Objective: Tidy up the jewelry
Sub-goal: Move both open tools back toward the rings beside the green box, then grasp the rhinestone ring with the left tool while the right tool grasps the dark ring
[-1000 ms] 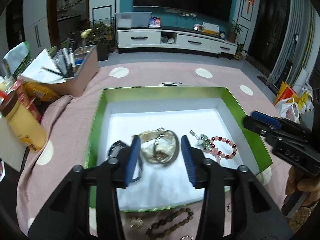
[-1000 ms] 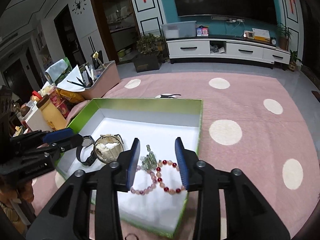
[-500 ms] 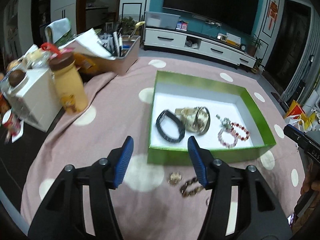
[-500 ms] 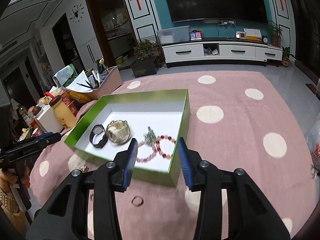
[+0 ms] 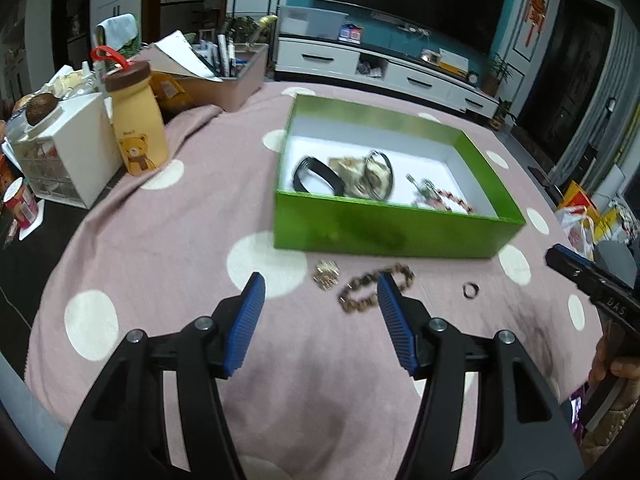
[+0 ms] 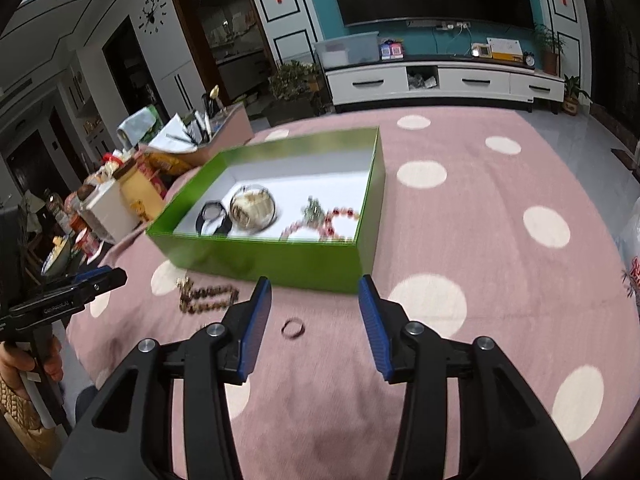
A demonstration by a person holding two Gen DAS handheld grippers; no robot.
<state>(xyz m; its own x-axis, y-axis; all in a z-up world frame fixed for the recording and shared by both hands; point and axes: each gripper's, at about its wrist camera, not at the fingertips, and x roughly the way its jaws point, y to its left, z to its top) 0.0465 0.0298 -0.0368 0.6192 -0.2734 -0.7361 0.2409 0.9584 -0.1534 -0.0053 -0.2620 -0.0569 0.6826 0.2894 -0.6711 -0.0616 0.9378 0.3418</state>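
Dim indoor light, even and soft, with faint shadows. Strong fisheye bending and black vignette at all corners. Motion blur smearing the green box (image 5: 384, 228) mid-frame and the beaded bracelet (image 6: 208, 298) lower left; sharp focus only along bottom edge.

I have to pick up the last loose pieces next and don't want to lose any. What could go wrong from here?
The small ring lies flat on the soft pink cloth; the wide-open right hand-held gripper may slide over it or nudge it away. The brown bead bracelet lies close beside the gold charm, so the open left hand-held gripper might catch both, or drag the limp strand.
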